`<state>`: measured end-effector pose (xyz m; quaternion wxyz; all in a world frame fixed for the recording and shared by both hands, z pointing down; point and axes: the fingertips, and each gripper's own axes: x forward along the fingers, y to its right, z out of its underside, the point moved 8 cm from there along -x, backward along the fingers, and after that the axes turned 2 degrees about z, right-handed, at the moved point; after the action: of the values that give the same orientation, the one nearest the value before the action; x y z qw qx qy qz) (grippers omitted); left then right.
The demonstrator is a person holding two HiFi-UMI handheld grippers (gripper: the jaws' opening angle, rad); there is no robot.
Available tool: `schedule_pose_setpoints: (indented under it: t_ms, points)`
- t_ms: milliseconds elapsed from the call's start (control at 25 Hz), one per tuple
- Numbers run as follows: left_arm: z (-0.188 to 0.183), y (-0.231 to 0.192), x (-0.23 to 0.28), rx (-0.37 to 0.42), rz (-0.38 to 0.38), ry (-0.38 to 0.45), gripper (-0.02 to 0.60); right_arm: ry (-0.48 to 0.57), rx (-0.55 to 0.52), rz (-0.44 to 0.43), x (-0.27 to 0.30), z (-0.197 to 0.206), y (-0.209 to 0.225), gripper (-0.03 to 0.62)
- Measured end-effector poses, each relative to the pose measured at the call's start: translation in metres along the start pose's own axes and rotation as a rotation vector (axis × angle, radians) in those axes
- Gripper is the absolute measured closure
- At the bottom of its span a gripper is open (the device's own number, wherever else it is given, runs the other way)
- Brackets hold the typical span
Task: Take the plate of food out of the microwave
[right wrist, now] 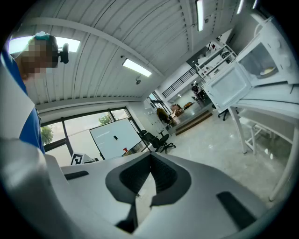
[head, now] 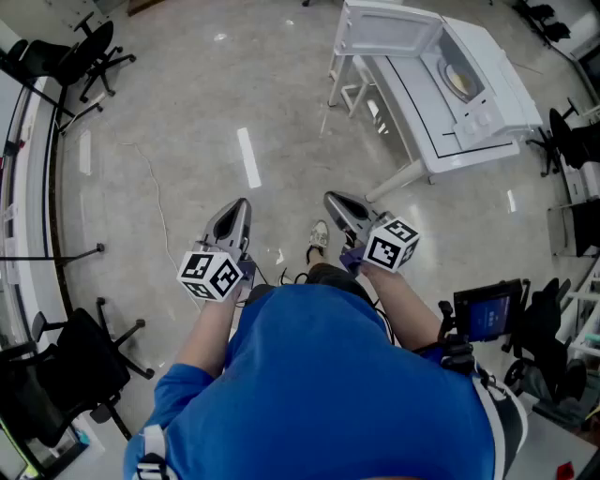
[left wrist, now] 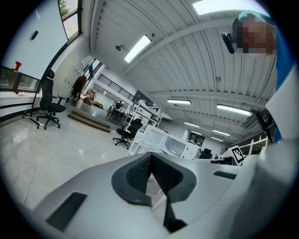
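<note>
A white microwave (head: 473, 89) stands on a white table (head: 408, 98) at the upper right of the head view, its door (head: 389, 28) swung open. Inside it lies the plate of food (head: 461, 79). Both grippers are held close to the person's body, far from the microwave. My left gripper (head: 239, 208) is shut and empty, and so is my right gripper (head: 335, 200). The left gripper view has the jaws (left wrist: 150, 158) closed, with the microwave (left wrist: 175, 145) far ahead. From the right gripper (right wrist: 150, 161), the microwave (right wrist: 266, 60) and the plate (right wrist: 267, 71) appear at the upper right.
Black office chairs stand at the upper left (head: 89, 52), the lower left (head: 66, 366) and the right edge (head: 572, 141). A stand with a dark screen (head: 487, 314) is at the person's right. A thin cable (head: 155, 197) runs over the glossy floor.
</note>
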<state>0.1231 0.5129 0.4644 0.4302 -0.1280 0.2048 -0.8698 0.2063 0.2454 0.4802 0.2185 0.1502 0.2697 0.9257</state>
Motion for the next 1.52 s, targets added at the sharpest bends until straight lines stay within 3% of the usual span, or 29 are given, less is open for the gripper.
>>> schedule_pose_setpoints:
  t_ms: [480, 1000, 1520]
  points:
    - [-0.03, -0.013, 0.123, 0.031, 0.049, -0.024, 0.572, 0.047, 0.009, 0.009, 0.036, -0.074, 0.081, 0.594]
    - [-0.036, 0.007, 0.262, 0.059, 0.156, -0.075, 0.572, 0.099, 0.015, 0.073, 0.029, -0.138, 0.175, 0.593]
    - [-0.036, 0.022, 0.383, 0.074, 0.37, -0.205, 0.572, 0.189, 0.043, 0.29, 0.006, -0.173, 0.228, 0.594]
